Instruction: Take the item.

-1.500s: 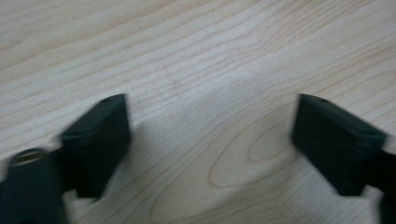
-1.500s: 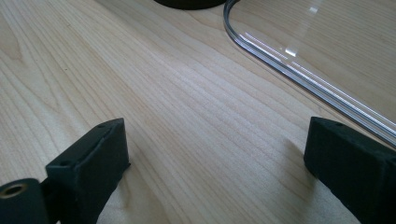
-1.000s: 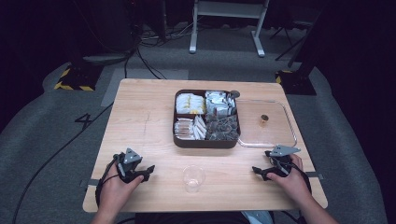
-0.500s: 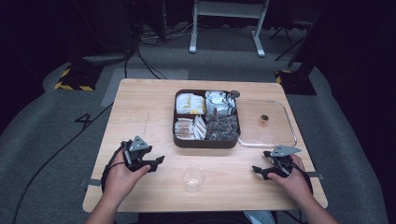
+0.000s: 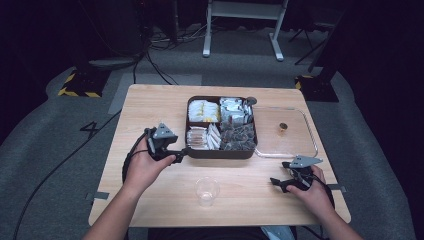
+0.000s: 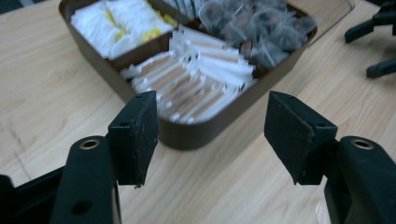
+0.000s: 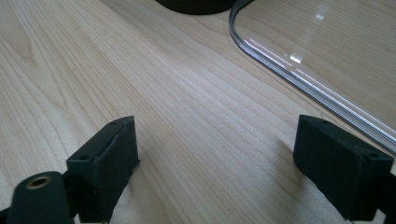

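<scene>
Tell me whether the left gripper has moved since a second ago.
Yes. In the high view the left gripper has travelled forward and rightward from near the table's front-left edge, and now sits open at the compartment tray's front-left corner.

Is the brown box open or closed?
Open. The box has no lid on it; its packets lie uncovered, and a clear lid lies flat beside it.

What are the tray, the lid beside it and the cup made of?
Tray: dark brown, matte, probably plastic; opaque walls. Lid: clear glossy plastic or glass; wood grain shows through, rim glints. Cup: thin clear plastic, see-through.
</scene>
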`<act>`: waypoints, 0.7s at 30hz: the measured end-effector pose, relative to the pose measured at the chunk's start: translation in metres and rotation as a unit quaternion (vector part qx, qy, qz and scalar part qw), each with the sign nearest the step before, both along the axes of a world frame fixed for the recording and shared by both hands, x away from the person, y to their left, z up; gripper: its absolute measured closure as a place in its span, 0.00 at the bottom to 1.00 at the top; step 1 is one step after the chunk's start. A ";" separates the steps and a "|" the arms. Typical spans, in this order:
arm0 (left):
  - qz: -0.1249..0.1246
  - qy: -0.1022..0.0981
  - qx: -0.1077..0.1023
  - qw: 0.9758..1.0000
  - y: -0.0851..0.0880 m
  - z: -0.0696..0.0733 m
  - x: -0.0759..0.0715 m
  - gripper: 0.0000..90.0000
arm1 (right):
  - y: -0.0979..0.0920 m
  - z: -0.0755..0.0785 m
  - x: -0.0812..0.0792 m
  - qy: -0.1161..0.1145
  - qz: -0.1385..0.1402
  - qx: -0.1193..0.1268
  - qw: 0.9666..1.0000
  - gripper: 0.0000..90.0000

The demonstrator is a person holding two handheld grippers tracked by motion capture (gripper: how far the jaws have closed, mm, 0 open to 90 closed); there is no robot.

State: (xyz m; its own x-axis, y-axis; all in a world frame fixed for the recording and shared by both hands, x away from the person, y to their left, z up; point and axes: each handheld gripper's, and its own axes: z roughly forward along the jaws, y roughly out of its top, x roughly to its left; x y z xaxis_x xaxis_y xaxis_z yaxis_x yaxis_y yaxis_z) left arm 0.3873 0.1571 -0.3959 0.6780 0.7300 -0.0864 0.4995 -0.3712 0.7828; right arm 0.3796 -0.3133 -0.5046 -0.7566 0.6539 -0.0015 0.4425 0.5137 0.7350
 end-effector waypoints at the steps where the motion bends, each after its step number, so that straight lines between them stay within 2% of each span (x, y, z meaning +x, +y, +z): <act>1: 0.000 0.000 0.000 1.000 0.000 0.000 0.000 0.40 | 0.000 0.000 0.000 0.000 0.000 0.000 1.000 0.15; 3: -0.009 0.000 -0.009 1.000 -0.007 0.008 0.013 0.40 | 0.000 0.000 0.000 0.000 0.000 0.000 1.000 0.15; 6: -0.011 -0.004 -0.011 1.000 -0.010 0.011 0.022 0.40 | 0.000 0.000 0.000 0.000 0.000 0.000 1.000 0.15; 8: -0.012 -0.005 -0.016 1.000 -0.016 0.016 0.038 0.40 | 0.000 0.000 0.000 0.000 0.000 0.000 1.000 0.15; 10: -0.011 -0.006 -0.017 1.000 -0.019 0.017 0.047 0.40 | 0.000 0.000 0.000 0.000 0.000 0.000 1.000 0.15; 12: -0.006 -0.003 -0.020 1.000 -0.023 0.018 0.056 0.40 | 0.000 0.000 0.000 0.000 0.000 0.000 1.000 0.15; 13: -0.006 -0.003 -0.020 1.000 -0.023 0.018 0.056 0.41 | 0.000 0.000 0.000 0.000 0.000 0.000 1.000 0.15; 14: -0.008 -0.004 -0.017 1.000 -0.026 0.018 0.068 0.41 | 0.000 0.000 0.000 0.000 0.000 0.000 1.000 0.15; 15: -0.008 -0.004 -0.017 1.000 -0.026 0.018 0.068 0.41 | 0.000 0.000 0.000 0.000 0.000 0.000 1.000 0.15; 18: -0.012 0.003 -0.018 1.000 -0.033 0.017 0.086 0.43 | 0.000 0.000 0.000 0.000 0.000 0.000 1.000 0.15; 19: -0.012 0.003 -0.018 1.000 -0.033 0.017 0.086 0.44 | 0.000 0.000 0.000 0.000 0.000 0.000 1.000 0.15; 21: -0.019 -0.003 -0.011 1.000 -0.039 0.015 0.099 0.44 | 0.000 0.000 0.000 0.000 0.000 0.000 1.000 0.15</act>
